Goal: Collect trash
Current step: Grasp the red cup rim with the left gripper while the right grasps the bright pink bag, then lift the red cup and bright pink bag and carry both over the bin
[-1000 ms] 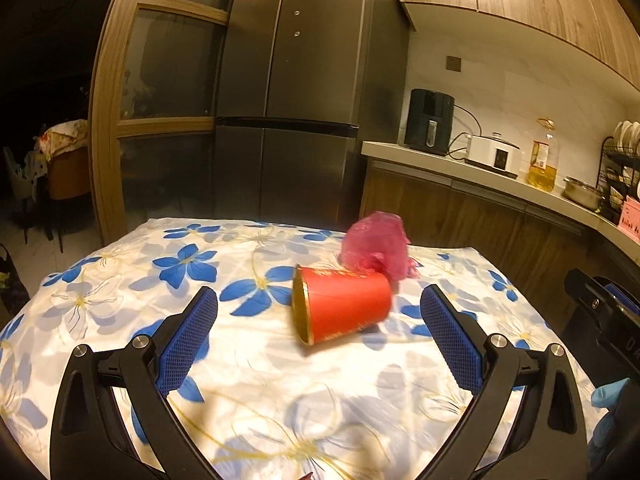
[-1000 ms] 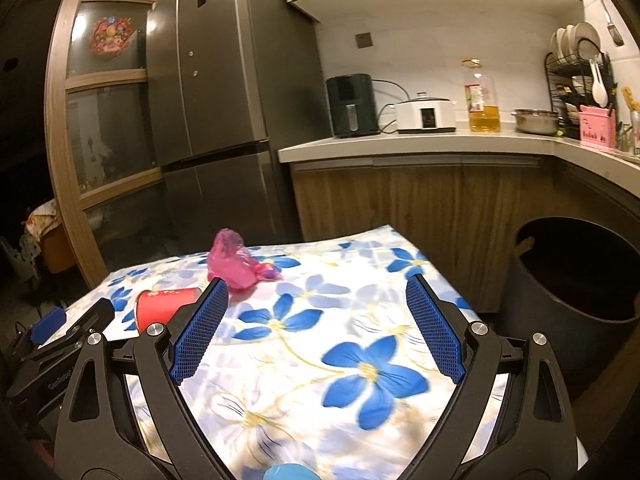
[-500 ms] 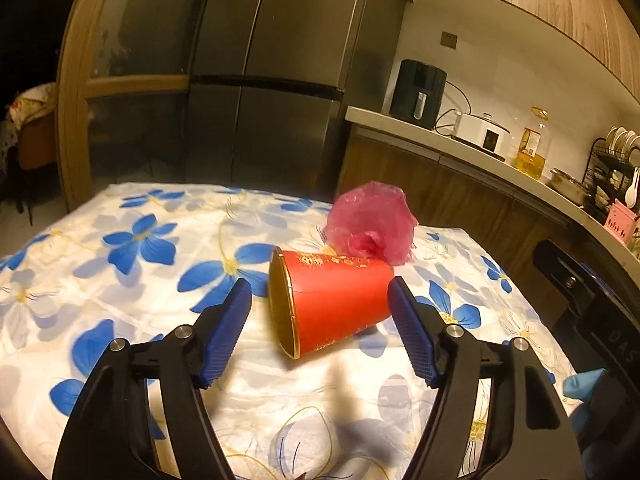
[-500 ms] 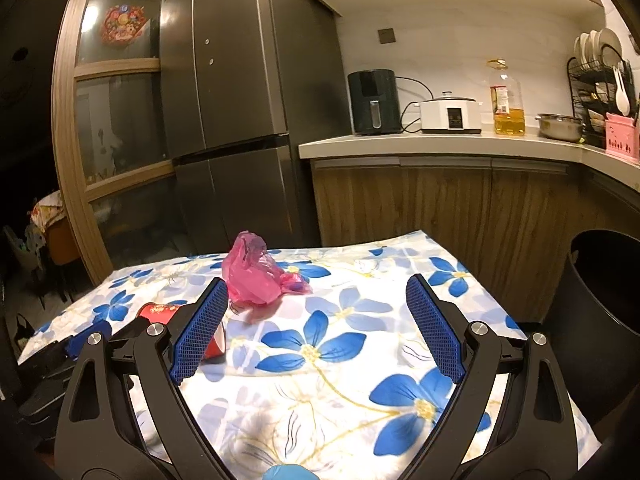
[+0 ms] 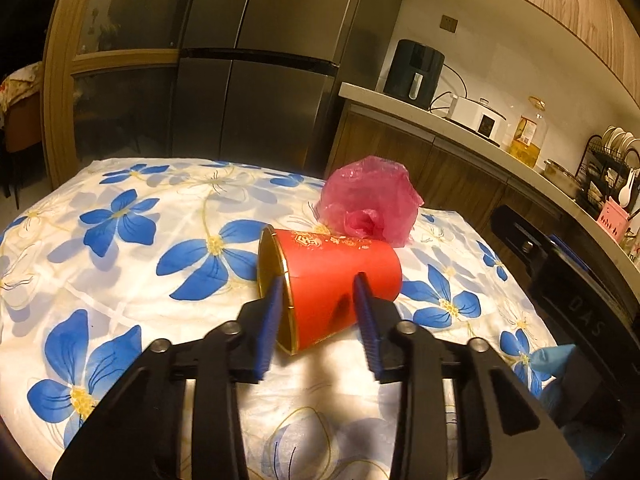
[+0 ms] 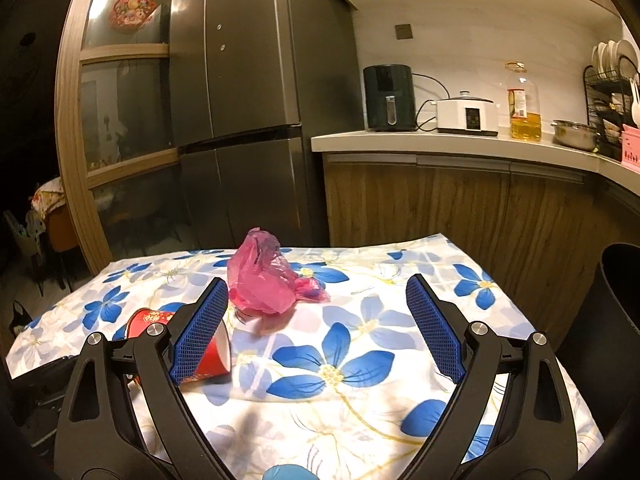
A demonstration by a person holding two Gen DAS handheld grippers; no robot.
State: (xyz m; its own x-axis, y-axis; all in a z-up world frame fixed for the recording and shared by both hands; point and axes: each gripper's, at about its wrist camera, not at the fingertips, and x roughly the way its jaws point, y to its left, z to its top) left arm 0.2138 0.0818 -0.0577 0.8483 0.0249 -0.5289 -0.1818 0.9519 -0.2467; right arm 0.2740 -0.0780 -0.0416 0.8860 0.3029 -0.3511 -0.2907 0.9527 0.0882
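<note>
A red paper cup (image 5: pixel 340 284) lies on its side on the floral tablecloth (image 5: pixel 132 248), gold-lined mouth toward the left pad; the left claw (image 5: pixel 318 316) straddles it, its jaws having just been closing, the blue pads (image 5: pixel 269 320) now at the rim on one side and the cup's wall on the other; they seem to touch it, though blur leaves a firm grip uncertain; the cup's inside is hidden from both cameras. Gold characters run along its upper side, too small to read. Just beyond the cup, touching its far side, sits a crumpled pink plastic bag (image 5: pixel 370 200); its contents cannot be made out. The right claw (image 6: pixel 318 320) stands wide open and holds nothing; the bag lies ahead between its pads, nearer the left one; the cup (image 6: pixel 208 354) shows partly behind that left pad. To this claw's right, past the table's edge, a dark trash bin (image 6: pixel 618 300) is cut off by the frame, its interior unseen. Farther off on the counter (image 6: pixel 460 146) stand a black air fryer (image 6: pixel 390 98), a white cooker (image 6: pixel 468 116) and a bottle of oil (image 6: pixel 524 102) whose label is illegible.
</note>
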